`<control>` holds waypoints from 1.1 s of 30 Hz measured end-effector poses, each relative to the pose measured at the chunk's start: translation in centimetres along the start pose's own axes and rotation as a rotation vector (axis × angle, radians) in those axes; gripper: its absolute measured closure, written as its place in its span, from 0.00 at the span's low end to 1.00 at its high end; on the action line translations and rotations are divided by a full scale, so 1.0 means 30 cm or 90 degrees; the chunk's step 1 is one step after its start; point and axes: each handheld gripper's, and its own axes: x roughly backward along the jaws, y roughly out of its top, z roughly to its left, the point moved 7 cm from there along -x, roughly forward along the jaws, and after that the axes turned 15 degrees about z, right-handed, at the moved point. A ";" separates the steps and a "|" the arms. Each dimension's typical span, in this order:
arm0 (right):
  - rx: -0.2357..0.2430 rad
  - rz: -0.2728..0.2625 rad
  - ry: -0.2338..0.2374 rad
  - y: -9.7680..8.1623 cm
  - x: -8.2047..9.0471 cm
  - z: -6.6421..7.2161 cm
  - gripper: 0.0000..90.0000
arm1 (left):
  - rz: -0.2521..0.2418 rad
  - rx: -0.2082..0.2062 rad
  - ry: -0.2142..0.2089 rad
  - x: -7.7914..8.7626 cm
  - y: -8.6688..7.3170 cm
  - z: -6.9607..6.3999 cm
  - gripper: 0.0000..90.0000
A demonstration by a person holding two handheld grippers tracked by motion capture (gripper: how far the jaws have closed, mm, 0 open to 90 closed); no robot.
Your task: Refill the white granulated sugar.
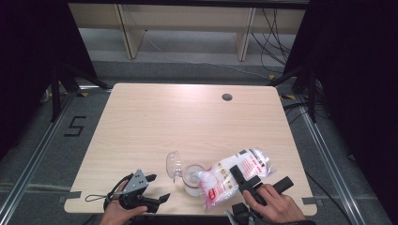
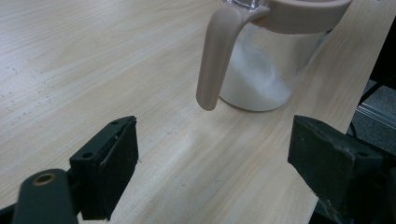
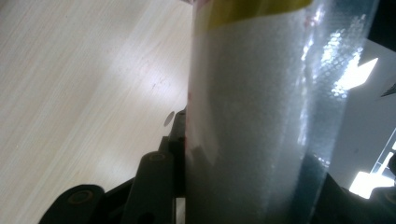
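A clear glass jar point(image 1: 191, 183) with a beige rim stands near the table's front edge, its hinged lid point(image 1: 173, 164) swung open to the left. In the left gripper view the jar point(image 2: 266, 70) holds white grains at its bottom, and a beige latch point(image 2: 217, 56) hangs down its side. A clear bag of white grains point(image 1: 220, 180) with red print lies tilted against the jar's right side, mouth toward the rim. My right gripper point(image 1: 260, 178) is shut on the bag point(image 3: 252, 93), a hand behind it. My left gripper point(image 1: 158, 187) stands open left of the jar, jaws wide point(image 2: 212, 140) with nothing between them.
The light wooden table point(image 1: 187, 117) has a round cable hole point(image 1: 227, 97) at the back right. Wooden furniture legs and cables stand on the floor beyond the far edge. A floor marking shaped like a 5 point(image 1: 75, 126) lies to the left. Dark curtains flank both sides.
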 end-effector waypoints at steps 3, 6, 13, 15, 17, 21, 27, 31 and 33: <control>-0.008 -0.006 0.000 0.013 -0.003 -0.003 0.76 | 0.001 -0.018 0.002 0.000 0.002 0.004 0.18; -0.001 -0.013 -0.004 0.020 -0.012 -0.008 0.76 | 0.001 -0.002 0.001 0.001 0.000 0.001 0.18; -0.002 -0.014 -0.005 0.024 -0.033 -0.016 0.76 | 0.006 -0.011 0.004 -0.005 -0.002 0.004 0.18; -0.001 -0.011 -0.003 0.017 -0.035 -0.015 0.76 | 0.004 -0.006 0.003 -0.002 -0.001 -0.001 0.18; -0.010 -0.009 0.004 0.010 -0.036 -0.010 0.76 | 0.002 -0.003 0.001 -0.002 0.000 -0.001 0.18; -0.009 0.000 0.003 -0.009 -0.037 -0.002 0.76 | 0.007 -0.027 0.007 -0.002 -0.001 0.009 0.18; -0.018 0.007 0.011 -0.030 -0.022 0.021 0.77 | -0.002 -0.007 0.002 -0.001 0.001 0.004 0.18; -0.013 0.012 0.011 -0.031 -0.020 0.022 0.77 | 0.001 -0.001 -0.001 0.000 0.000 0.000 0.18; -0.012 0.005 0.011 -0.025 -0.018 0.022 0.77 | -0.003 0.002 -0.001 -0.001 0.001 0.001 0.18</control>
